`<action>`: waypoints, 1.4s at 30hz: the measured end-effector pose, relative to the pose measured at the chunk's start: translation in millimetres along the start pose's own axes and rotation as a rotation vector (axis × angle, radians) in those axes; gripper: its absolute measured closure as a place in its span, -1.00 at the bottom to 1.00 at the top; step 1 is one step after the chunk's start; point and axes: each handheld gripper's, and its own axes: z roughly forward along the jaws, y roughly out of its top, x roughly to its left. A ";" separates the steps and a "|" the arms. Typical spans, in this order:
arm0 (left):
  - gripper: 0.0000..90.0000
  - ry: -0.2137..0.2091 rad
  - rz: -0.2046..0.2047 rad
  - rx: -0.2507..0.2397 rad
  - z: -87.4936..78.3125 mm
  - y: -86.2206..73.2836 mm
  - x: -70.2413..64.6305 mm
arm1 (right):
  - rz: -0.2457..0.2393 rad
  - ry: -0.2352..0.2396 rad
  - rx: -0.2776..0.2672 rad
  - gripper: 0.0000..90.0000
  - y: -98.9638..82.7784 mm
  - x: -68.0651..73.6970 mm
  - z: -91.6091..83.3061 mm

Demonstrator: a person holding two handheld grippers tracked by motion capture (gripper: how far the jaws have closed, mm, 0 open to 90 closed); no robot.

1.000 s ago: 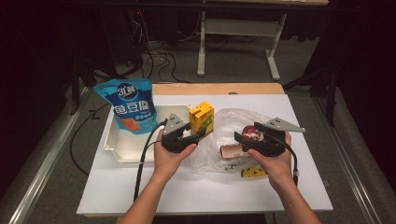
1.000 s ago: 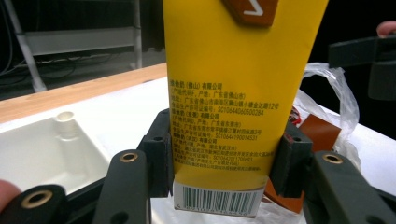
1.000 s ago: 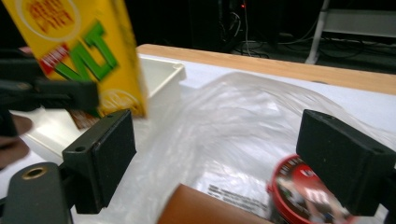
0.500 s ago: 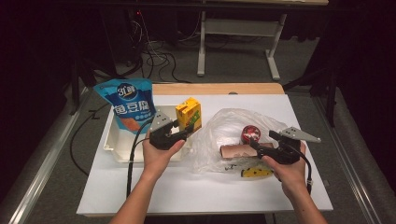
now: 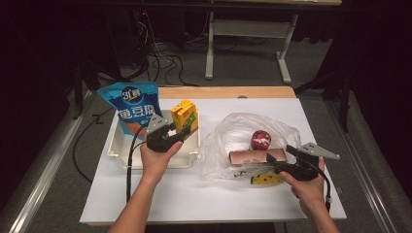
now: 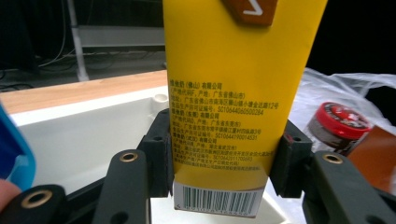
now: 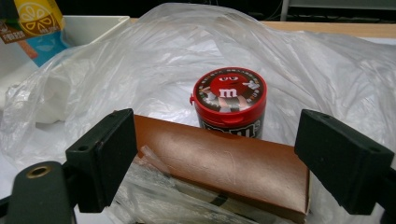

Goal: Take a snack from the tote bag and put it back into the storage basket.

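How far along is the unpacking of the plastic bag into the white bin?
Done: the blue pouch stands in the white bin. In hand: the left tongs grip the yellow carton over the bin, not yet released. Left: the red-lidded candy tub, the brown box and a yellow packet lie at the plastic bag; the right tongs stand open before the box.

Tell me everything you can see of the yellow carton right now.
The yellow carton is a tall printed juice box with small text and a barcode near its base. It stands upright over the white tray, clamped on both sides by the left hand-held gripper, beside the blue pouch.
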 end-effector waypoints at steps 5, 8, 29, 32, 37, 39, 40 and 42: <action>0.15 0.023 -0.007 0.023 6.8 -7.2 8.4 | 0.000 0.015 0.003 -0.69 -4.3 -2.4 0.9; 0.15 0.040 -0.027 0.024 12.3 -9.9 14.4 | 0.007 0.007 0.000 -0.69 -5.6 -5.8 1.5; 0.14 0.116 -0.121 0.067 59.6 -26.8 38.0 | 0.001 0.016 0.012 -0.67 -11.5 -8.4 8.9; 0.14 0.138 -0.097 0.084 64.9 -29.6 36.2 | 0.008 0.011 0.008 -0.67 -11.8 -11.2 6.4; 0.14 0.147 -0.082 0.114 69.3 -33.3 35.8 | 0.010 0.018 0.008 -0.67 -11.9 -11.6 7.3; 0.14 0.162 -0.092 0.118 70.8 -33.7 36.5 | 0.009 0.018 0.014 -0.67 -12.2 -10.0 8.6; 0.14 0.163 -0.100 0.120 71.5 -34.0 37.3 | 0.010 0.019 0.014 -0.67 -12.4 -9.1 8.7; 0.14 0.178 -0.103 0.138 72.3 -34.7 38.0 | 0.001 0.019 0.013 -0.67 -12.7 -8.6 8.6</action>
